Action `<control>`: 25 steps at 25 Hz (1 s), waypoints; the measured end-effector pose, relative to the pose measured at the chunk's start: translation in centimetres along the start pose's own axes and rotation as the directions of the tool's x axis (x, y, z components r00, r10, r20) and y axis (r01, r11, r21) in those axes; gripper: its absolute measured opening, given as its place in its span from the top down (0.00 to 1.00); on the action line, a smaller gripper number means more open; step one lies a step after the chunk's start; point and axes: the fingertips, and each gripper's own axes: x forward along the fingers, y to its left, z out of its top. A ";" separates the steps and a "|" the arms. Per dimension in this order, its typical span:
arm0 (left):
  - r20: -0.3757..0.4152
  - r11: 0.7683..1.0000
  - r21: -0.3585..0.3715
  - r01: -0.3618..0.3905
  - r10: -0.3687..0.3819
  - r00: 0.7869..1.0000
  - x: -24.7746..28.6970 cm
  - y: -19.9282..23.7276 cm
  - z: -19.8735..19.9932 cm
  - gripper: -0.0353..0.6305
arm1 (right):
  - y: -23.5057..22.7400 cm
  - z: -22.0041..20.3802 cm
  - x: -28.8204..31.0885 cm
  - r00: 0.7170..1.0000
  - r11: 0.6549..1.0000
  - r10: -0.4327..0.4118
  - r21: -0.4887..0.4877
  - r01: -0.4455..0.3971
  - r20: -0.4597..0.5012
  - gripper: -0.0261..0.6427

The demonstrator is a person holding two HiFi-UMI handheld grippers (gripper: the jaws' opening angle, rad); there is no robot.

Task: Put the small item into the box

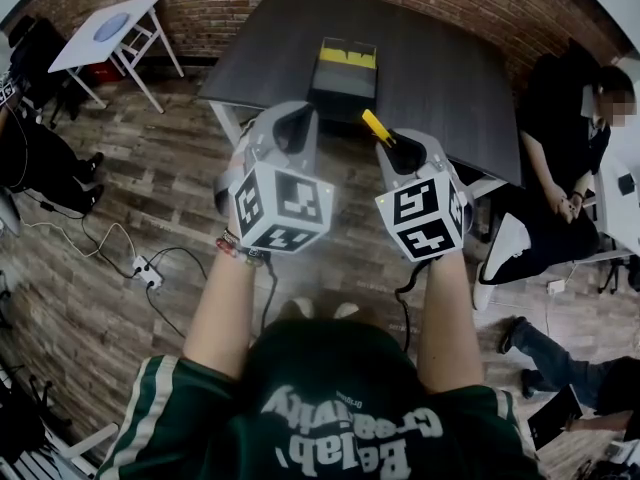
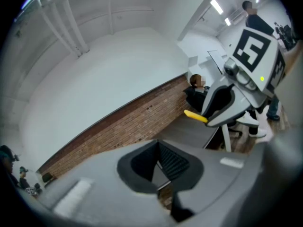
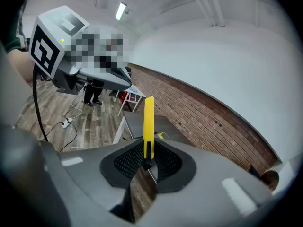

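A black box with a yellow inside (image 1: 347, 66) stands on the dark table (image 1: 430, 58) ahead of me. My right gripper (image 1: 400, 150) is held up in the air short of the table, shut on a flat yellow strip (image 1: 377, 125). In the right gripper view the yellow strip (image 3: 148, 122) stands straight up out of the gripper (image 3: 147, 160), clamped at its lower end. My left gripper (image 1: 289, 120) hovers beside it at the same height. Seen from its own view, the left gripper (image 2: 161, 168) has its jaws together with nothing between them. That view also catches the right gripper (image 2: 215, 109) with the yellow strip (image 2: 195, 116).
A white folding table (image 1: 108, 30) stands at the far left. A power strip with cables (image 1: 145, 268) lies on the wooden floor. A person (image 1: 565, 168) sits at the right of the dark table. A brick wall (image 1: 230, 3) runs behind it.
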 end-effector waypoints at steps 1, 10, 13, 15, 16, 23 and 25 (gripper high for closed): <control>0.001 1.000 0.000 0.000 0.000 1.000 -0.1 0.0 0.0 0.94 | 0.0 0.0 0.0 1.000 1.000 -0.002 0.000 0.002 0.000 0.85; 0.005 1.000 -0.001 0.000 0.001 1.000 -1.4 0.7 -0.9 0.94 | 1.6 0.8 -0.1 1.000 1.000 -0.003 -0.001 0.003 -0.003 0.85; 0.009 1.000 -0.001 0.001 -0.001 1.000 -1.7 1.1 -1.2 0.94 | 2.0 1.3 0.0 1.000 1.000 -0.005 0.000 0.005 -0.005 0.85; 0.012 1.000 -0.001 0.002 -0.002 1.000 -1.9 1.4 -1.4 0.94 | 2.3 1.5 0.1 1.000 1.000 -0.005 -0.002 0.005 -0.009 0.85; 0.014 1.000 -0.001 0.003 -0.003 1.000 -2.0 1.5 -1.5 0.94 | 2.4 1.5 0.2 1.000 1.000 -0.005 0.000 0.005 -0.012 0.85; 0.016 1.000 0.004 0.006 -0.006 1.000 -2.6 2.2 -2.7 0.94 | 3.7 1.9 0.5 1.000 1.000 -0.009 0.009 0.009 -0.021 0.85; 0.020 1.000 0.007 0.008 -0.009 1.000 -2.7 2.5 -2.9 0.94 | 4.1 2.2 0.7 1.000 1.000 -0.011 0.010 0.012 -0.021 0.85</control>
